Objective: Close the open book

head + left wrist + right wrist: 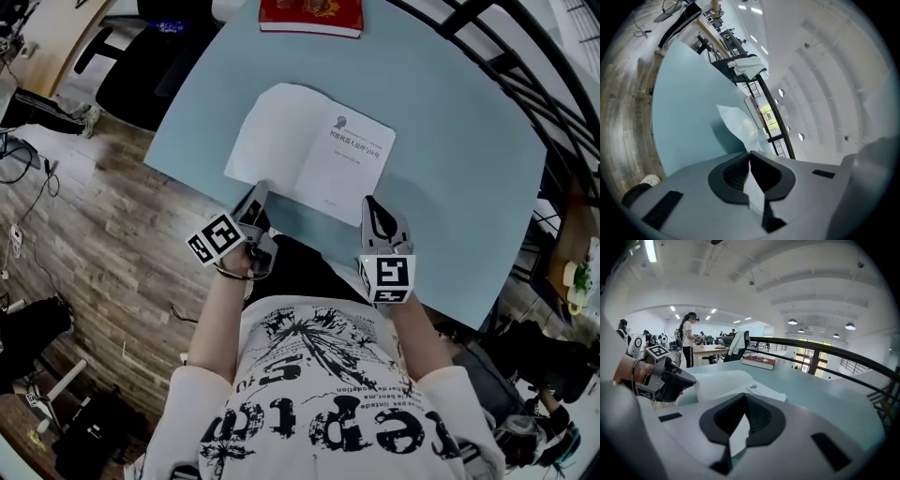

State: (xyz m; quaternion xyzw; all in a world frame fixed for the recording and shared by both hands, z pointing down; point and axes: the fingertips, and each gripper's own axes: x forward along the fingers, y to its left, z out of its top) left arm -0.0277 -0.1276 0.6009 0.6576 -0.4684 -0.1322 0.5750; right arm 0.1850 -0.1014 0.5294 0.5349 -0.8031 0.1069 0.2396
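An open white book (309, 145) lies on the light blue table (459, 187), with print on its right page. My left gripper (257, 195) is at the book's near left corner, shut on the left page. In the left gripper view the jaws (749, 153) meet and the lifted page (736, 123) curls up in front of them. My right gripper (373, 208) sits just short of the book's near right edge, shut, with nothing in it. The right gripper view shows its jaws (744, 396) together, the book (726, 383) ahead and the left gripper (686, 380) at the raised page.
A closed red book (311, 16) lies at the table's far edge. A dark metal railing (525, 75) curves round the table's right side. A black chair (150, 56) stands beyond the left edge on the wooden floor. A person (687, 338) stands at desks far behind.
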